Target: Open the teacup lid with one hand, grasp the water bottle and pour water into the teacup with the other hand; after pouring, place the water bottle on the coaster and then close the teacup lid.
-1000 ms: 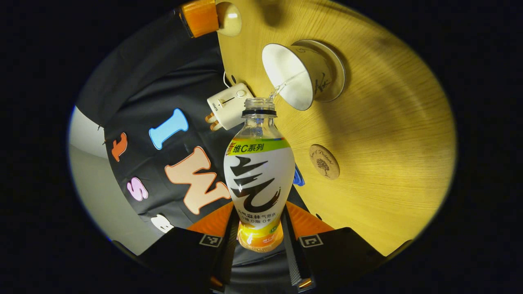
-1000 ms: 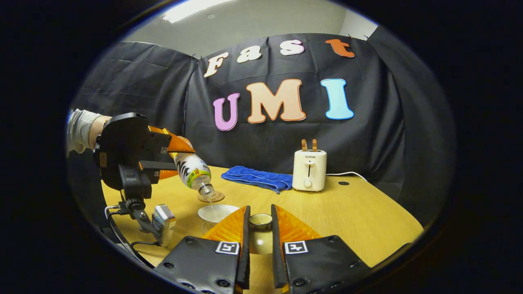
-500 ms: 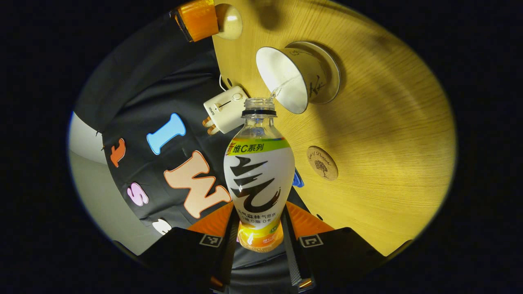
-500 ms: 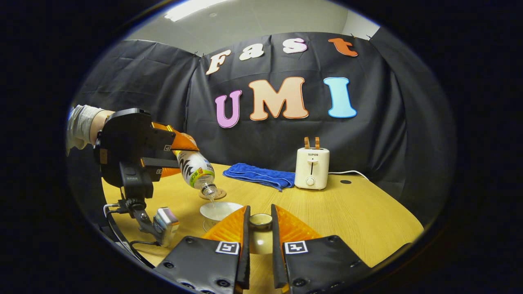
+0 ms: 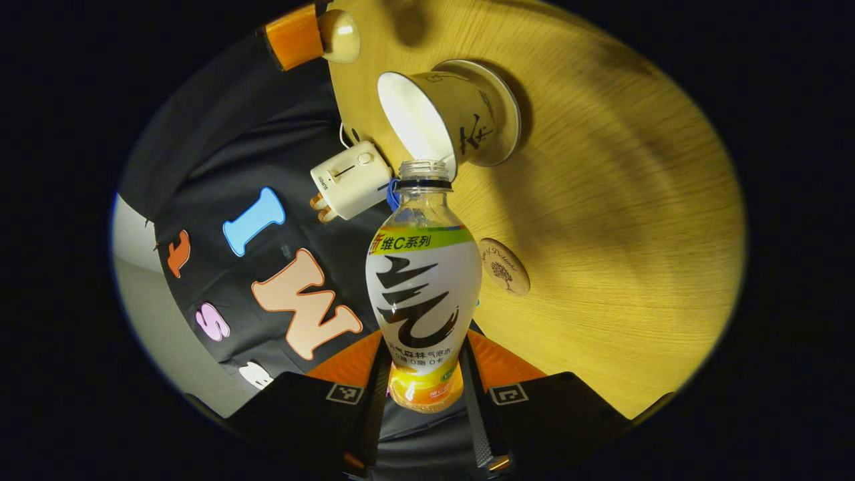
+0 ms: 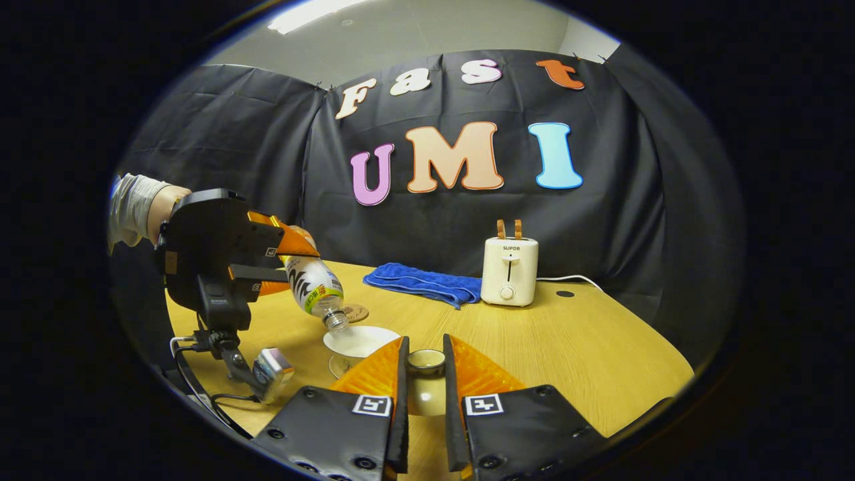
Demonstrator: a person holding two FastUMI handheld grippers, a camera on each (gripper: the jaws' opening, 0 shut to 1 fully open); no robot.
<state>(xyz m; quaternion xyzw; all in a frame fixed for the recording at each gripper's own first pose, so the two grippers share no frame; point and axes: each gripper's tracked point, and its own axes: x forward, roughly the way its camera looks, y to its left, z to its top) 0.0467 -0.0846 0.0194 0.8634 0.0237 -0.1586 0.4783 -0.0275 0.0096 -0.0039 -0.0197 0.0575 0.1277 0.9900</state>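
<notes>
Stream now stopped versus a moment ago, so pouring seems done: clear labelled plastic water bottle (image 5: 423,280) clamped in left tool (image 5: 425,394), mouth over white teacup (image 5: 427,123); right tool (image 6: 425,377) gripping cream lid (image 6: 425,364).

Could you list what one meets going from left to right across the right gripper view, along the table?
Left gripper → water bottle → teacup → blue towel → toaster.
</notes>
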